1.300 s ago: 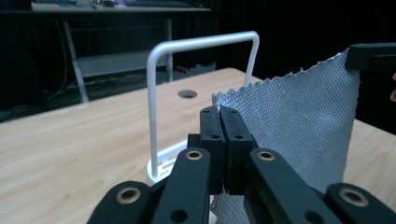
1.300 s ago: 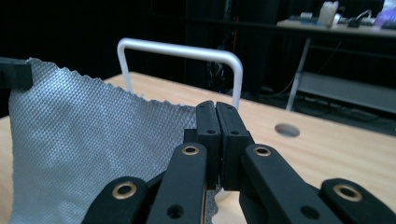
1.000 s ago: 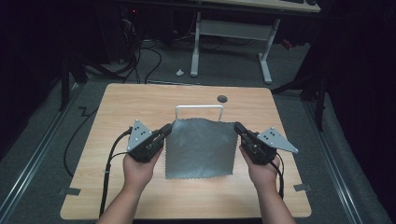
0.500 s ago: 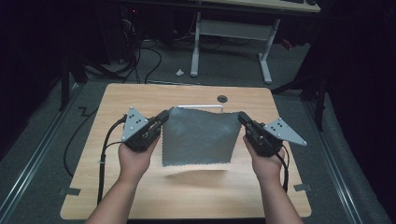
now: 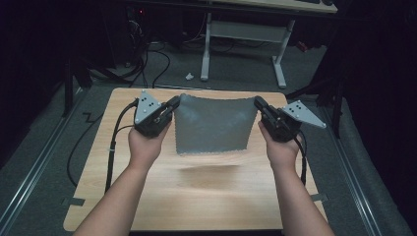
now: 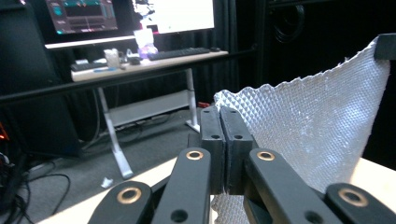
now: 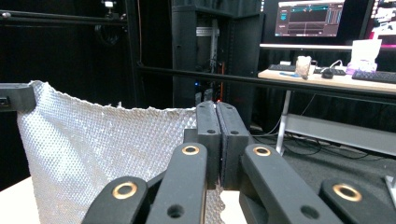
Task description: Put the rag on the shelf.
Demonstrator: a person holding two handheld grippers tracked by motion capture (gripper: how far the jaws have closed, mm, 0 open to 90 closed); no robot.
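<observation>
A grey textured cloth (image 5: pixel 214 123) hangs spread in the air above the wooden table (image 5: pixel 196 196), its lower edge free. My left gripper (image 5: pixel 174 103) is shut on the cloth's top left corner and my right gripper (image 5: pixel 257 103) is shut on its top right corner. In the left gripper view the closed jaws pinch the cloth (image 6: pixel 303 121) at my left gripper (image 6: pixel 219 112), with the other gripper's tip at the far corner. In the right gripper view the cloth (image 7: pixel 102 144) stretches away from my right gripper (image 7: pixel 216 108), whose jaws are pressed together on it.
A white-legged desk (image 5: pixel 246 34) stands beyond the table on the grey floor, with cables (image 5: pixel 147 59) on the floor at the back left. Monitors (image 6: pixel 130 14) and a keyboard sit on a desk farther off. Black cables trail from both grippers.
Both hands have risen and moved away from me, lifting the cloth off the table; it now hangs in the air with its shadow on the wood below.
</observation>
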